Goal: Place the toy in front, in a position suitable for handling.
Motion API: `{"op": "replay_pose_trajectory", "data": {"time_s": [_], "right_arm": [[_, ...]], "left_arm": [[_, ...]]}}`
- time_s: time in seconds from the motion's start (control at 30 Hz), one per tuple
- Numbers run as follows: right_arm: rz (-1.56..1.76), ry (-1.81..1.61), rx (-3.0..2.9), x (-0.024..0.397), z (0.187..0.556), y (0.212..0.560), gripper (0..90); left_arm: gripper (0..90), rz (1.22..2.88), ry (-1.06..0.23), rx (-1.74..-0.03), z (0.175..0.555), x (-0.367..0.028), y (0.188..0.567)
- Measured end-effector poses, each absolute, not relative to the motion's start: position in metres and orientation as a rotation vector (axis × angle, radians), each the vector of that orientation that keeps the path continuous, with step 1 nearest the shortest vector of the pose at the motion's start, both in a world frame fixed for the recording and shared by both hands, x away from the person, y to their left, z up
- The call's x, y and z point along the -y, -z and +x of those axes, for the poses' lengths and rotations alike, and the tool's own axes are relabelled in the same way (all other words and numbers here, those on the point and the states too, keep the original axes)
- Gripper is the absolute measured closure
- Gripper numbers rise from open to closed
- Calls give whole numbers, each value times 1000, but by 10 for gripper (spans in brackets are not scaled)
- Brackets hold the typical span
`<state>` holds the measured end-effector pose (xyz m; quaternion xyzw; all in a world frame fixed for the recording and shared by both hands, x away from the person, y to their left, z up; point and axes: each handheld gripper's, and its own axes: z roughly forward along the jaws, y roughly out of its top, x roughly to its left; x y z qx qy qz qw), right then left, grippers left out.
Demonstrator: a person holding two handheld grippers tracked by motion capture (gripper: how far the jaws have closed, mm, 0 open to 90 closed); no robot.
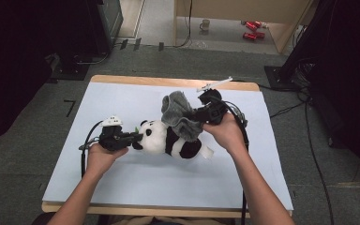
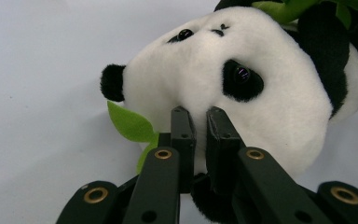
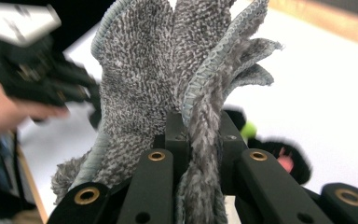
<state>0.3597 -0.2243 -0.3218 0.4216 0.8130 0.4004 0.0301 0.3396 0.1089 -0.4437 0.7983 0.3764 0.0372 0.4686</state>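
High view: the left claw (image 1: 133, 137) is pressed together on the plush panda (image 1: 168, 139), pinching fur at its head; the right claw (image 1: 198, 114) is clamped on a bunched grey towel (image 1: 180, 115), held just above the panda's body. The panda lies on its side mid-surface (image 1: 122, 183), head toward the left claw, towel over its far side, touching or nearly so. Risks, as I judge them: the left grip is a thin pinch of fur, so a tug could slip it and let the panda slide. The towel is gripped at a fold in the right claw view (image 3: 200, 140); loose flaps may snag the panda's green leaf (image 2: 129, 123) or drop.
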Motion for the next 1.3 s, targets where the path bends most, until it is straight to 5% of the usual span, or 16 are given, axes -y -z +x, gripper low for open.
{"op": "replay_pose_trajectory", "data": {"time_s": [0.27, 0.7, 1.3], "right_arm": [[1299, -1359, -2453, 232, 379, 307, 807], [1294, -1189, -2765, 182, 387, 381, 806], [1368, -956, -2638, 230, 390, 381, 808]], "left_arm": [[827, 2005, -95, -870, 337, -111, 445], [808, 2050, -126, -844, 336, -111, 447], [815, 2019, -108, -856, 335, -111, 448]]}}
